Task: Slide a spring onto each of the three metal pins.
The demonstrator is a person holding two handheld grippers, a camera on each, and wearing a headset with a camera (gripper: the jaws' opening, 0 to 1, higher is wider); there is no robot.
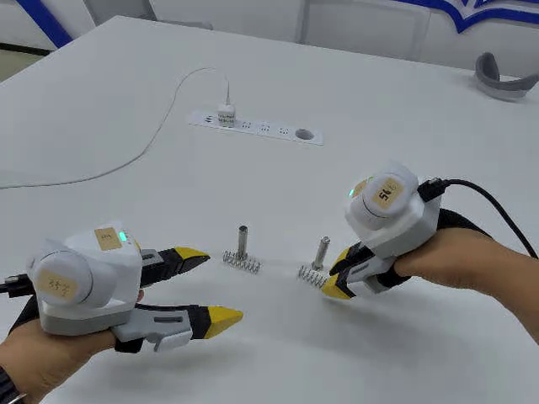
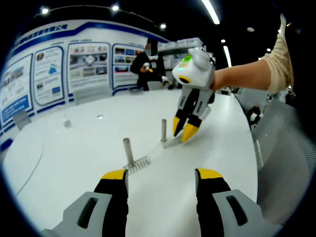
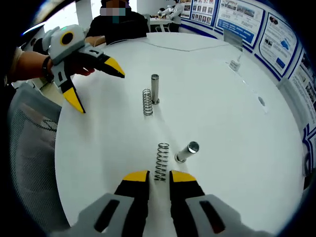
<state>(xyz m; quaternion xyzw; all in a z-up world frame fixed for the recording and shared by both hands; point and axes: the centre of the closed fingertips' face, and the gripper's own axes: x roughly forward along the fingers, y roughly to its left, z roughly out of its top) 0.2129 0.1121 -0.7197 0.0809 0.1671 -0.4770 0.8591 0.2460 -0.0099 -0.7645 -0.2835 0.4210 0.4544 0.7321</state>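
Two short metal pins stand upright on the white table (image 1: 126,109). The left pin (image 1: 242,240) has a spring (image 1: 242,262) lying at its foot. The right pin (image 1: 321,251) has a second spring (image 1: 311,275) lying beside it. My left gripper (image 1: 210,286) hovers to the left of the left pin, wide open and empty; its own view shows the left pin (image 2: 128,150) and spring (image 2: 138,164) ahead. My right gripper (image 3: 159,177) is low over the table, narrowly open, with the near end of the second spring (image 3: 161,161) between its tips and the right pin (image 3: 186,152) just beside.
A white power strip (image 1: 253,128) with a plug (image 1: 226,109) and cable lies at the back of the table. A grey band (image 1: 505,80) sits at the far right. A person (image 2: 143,66) stands beyond the table. A mesh chair (image 2: 281,148) is alongside.
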